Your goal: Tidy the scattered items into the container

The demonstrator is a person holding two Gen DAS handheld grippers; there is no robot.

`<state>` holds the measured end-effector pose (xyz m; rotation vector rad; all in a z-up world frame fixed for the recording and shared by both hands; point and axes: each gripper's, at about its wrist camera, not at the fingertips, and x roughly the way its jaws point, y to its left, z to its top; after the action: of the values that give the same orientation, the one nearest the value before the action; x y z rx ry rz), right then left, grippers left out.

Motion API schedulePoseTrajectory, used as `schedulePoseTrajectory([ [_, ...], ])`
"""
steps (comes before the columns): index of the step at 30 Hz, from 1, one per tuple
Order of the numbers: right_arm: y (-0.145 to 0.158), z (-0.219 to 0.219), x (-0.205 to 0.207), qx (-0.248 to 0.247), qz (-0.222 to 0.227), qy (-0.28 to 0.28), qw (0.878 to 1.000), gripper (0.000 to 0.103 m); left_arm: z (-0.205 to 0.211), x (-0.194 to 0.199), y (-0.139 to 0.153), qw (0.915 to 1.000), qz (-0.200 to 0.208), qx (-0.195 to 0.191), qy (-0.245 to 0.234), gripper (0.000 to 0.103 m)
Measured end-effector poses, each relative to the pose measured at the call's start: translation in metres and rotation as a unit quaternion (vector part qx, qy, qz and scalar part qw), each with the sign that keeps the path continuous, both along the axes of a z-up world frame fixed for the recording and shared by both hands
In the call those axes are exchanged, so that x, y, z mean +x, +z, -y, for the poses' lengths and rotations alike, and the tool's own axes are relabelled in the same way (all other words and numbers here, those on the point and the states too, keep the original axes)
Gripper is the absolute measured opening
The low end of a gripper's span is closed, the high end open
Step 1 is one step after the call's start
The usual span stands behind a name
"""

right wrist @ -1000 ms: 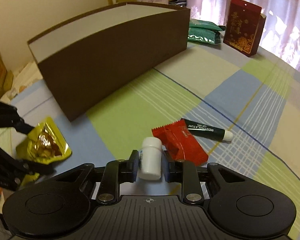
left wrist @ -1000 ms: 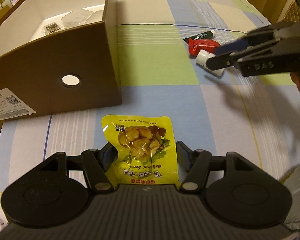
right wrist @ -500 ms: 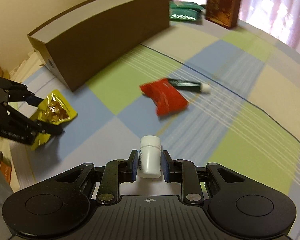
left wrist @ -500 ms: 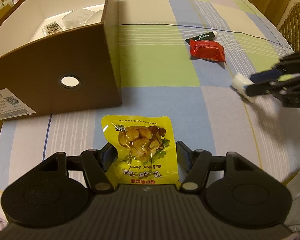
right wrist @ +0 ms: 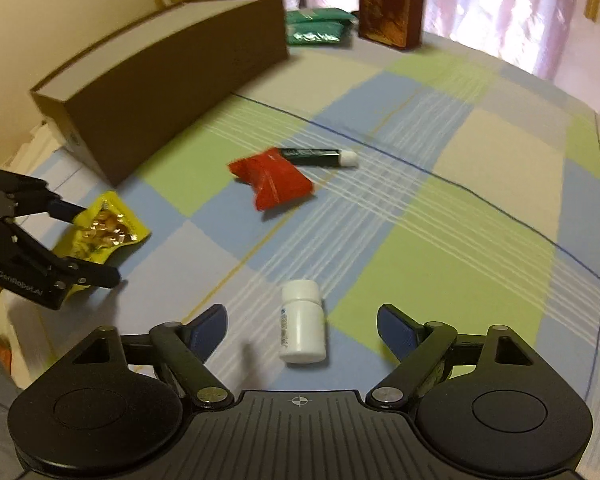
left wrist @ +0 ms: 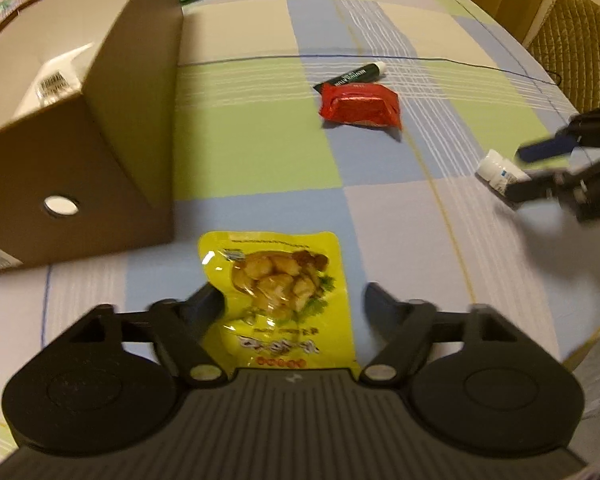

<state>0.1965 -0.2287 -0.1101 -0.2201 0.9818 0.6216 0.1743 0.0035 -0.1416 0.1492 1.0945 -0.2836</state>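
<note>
While both tongs stand wide apart, neither holds anything: the right tongs (right wrist: 300, 326) sit spread on either side of a small white bottle (right wrist: 302, 326) that lies on its side on the checked cloth, clear of both blue pads, and the left tongs (left wrist: 294, 300) are spread around a yellow snack pouch (left wrist: 280, 292) lying flat on the cloth, its lower end running under the tool body; whether the left finger (left wrist: 206, 300) touches the pouch edge is hard to tell through the blur. Beyond the bottle lie a red snack packet (right wrist: 272, 180) and, just behind it and touching or nearly so, a dark green tube with a white cap (right wrist: 320, 156). Left of these stands the open brown cardboard box (left wrist: 136, 120), with some white packaged items visible inside; the pouch lies just in front of its near corner. At the far end sit green packets (right wrist: 318, 30) and a red carton (right wrist: 392, 4). A blue, green and cream checked cloth (right wrist: 440, 248) covers the tabletop, with pink curtains behind and a padded chair to the right.
</note>
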Motion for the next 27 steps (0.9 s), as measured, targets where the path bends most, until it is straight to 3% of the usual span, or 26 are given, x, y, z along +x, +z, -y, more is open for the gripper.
schedulePoseTrajectory([
  [13, -0.015, -0.013, 0.008, 0.001, -0.021, 0.001, 1.000, 0.087, 0.001, 0.006, 0.000, 0.9996, 0.008, -0.003, 0.025, 0.079],
  [20, -0.018, -0.013, 0.007, -0.007, -0.024, 0.008, 1.000, 0.086, 0.006, 0.005, 0.000, 0.9997, 0.024, 0.009, 0.002, 0.070],
  [22, -0.020, -0.013, 0.007, -0.012, -0.024, 0.006, 1.000, 0.070, 0.007, 0.002, 0.001, 0.9997, 0.025, 0.006, -0.004, 0.069],
  [24, -0.020, -0.014, 0.006, -0.015, -0.021, 0.005, 1.000, 0.068, 0.008, -0.001, 0.001, 0.9996, 0.026, 0.005, -0.008, 0.068],
  [27, -0.019, -0.015, 0.006, -0.026, -0.008, 0.010, 1.000, 0.037, 0.007, -0.004, 0.004, 0.9997, 0.024, -0.002, -0.008, 0.066],
])
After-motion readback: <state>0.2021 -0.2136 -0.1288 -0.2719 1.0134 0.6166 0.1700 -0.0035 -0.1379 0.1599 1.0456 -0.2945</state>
